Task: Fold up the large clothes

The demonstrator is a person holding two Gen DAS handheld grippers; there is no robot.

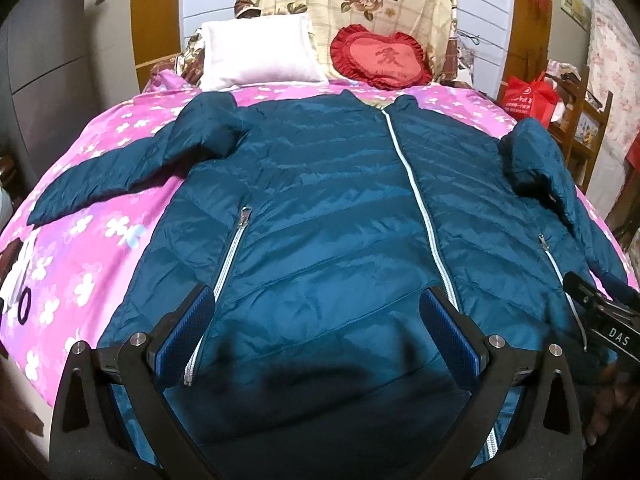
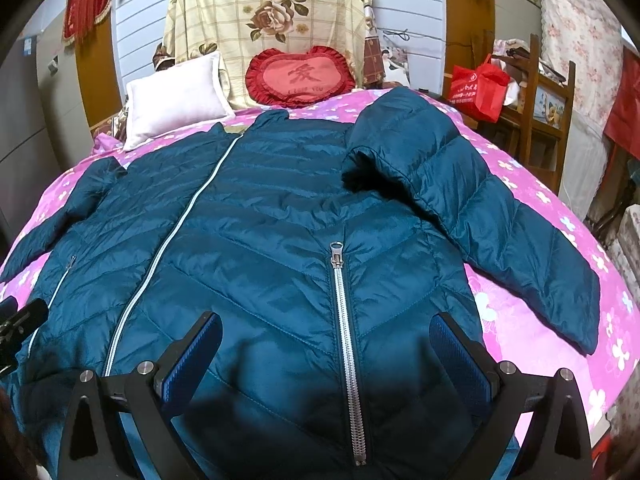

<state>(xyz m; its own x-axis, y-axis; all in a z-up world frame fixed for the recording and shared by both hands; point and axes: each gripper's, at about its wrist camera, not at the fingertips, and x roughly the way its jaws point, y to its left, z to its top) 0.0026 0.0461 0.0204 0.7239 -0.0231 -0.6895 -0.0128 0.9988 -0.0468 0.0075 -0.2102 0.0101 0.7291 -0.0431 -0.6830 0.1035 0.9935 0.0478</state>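
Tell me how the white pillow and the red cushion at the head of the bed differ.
The white pillow is plain and rectangular; the red cushion is heart-shaped, with a frilled edge. The white pillow shows no marking; the red cushion bears a character on its lighter centre. In both views the pillow sits left of the cushion. Both lean at the head of the bed, beyond the teal jacket.

Jacket (image 1: 328, 208) hem cut off by bottom edge in both views, under tool frames. Right tool (image 1: 600, 320) only partly in left view; jaw state unreadable there. Red bag (image 2: 478, 88) print too small to read.
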